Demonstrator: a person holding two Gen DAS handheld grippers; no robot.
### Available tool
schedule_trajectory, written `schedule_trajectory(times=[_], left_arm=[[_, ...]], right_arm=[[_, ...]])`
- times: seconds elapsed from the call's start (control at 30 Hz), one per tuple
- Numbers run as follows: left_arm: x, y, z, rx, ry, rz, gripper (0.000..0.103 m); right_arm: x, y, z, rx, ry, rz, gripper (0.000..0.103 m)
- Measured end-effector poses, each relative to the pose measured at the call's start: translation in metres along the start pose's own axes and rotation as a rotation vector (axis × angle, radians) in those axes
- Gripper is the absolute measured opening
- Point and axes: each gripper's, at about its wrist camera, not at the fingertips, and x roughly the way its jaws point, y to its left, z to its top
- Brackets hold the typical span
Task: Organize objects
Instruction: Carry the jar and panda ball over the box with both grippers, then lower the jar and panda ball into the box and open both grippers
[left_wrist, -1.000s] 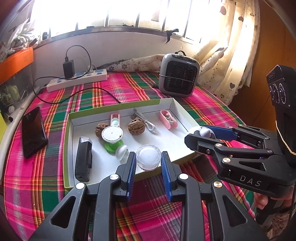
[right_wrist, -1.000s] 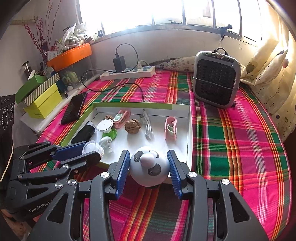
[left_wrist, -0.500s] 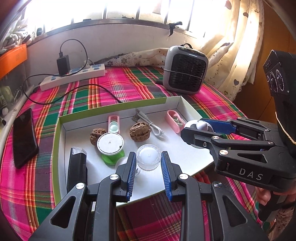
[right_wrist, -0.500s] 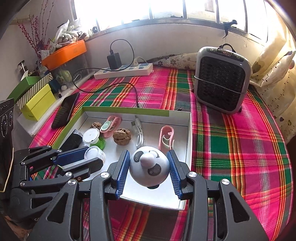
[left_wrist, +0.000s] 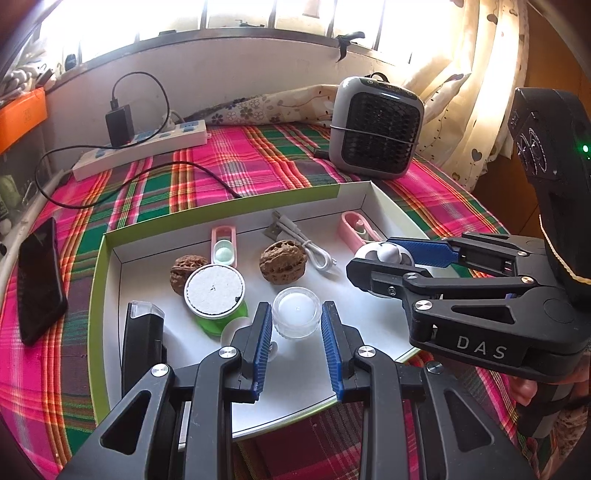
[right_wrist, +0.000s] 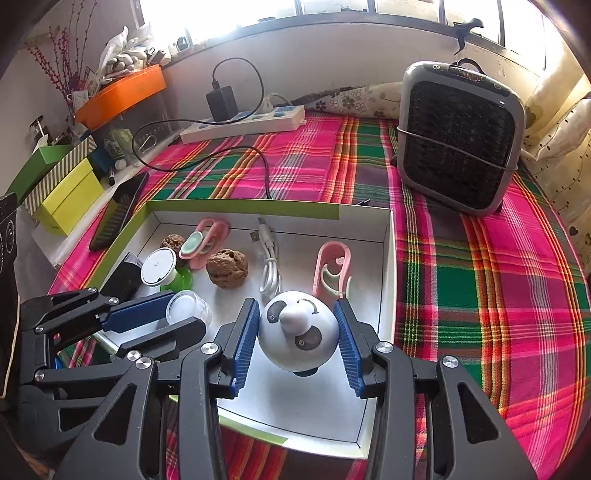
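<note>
My left gripper is shut on a small clear round jar with a white inside, held over the white tray with a green rim. My right gripper is shut on a white panda-faced ball, held over the tray's near right part. In the left wrist view the right gripper shows at the right with the ball. In the right wrist view the left gripper shows at the lower left with the jar.
In the tray lie two walnuts, a white-lidded green tub, a white cable, pink clips, a black device. On the plaid cloth stand a grey heater, a power strip, a phone.
Both grippers have moved forward over the tray with their objects still held; the jar and the panda ball now hang above the tray floor instead of its near edge.
</note>
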Motion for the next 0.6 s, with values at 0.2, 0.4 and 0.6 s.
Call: schedule_trajectory(times=[0.2, 0.4, 0.6], left_arm=[[0.0008, 0.0008, 0.0003, 0.001, 0.0, 0.014, 0.025], [0.0064, 0.0048, -0.0013, -0.022, 0.022, 0.018, 0.025], [0.007, 0.0046, -0.0011, -0.02, 0.022, 0.025, 0.025]], right_arm=[[0.0038, 0.0027, 0.0009, -0.014, 0.003, 0.001, 0.043], [0.0061, 0.0055, 0.0007, -0.02, 0.001, -0.006, 0.043], [0.0066, 0.0054, 0.0003, -0.023, -0.003, -0.007, 0.043]])
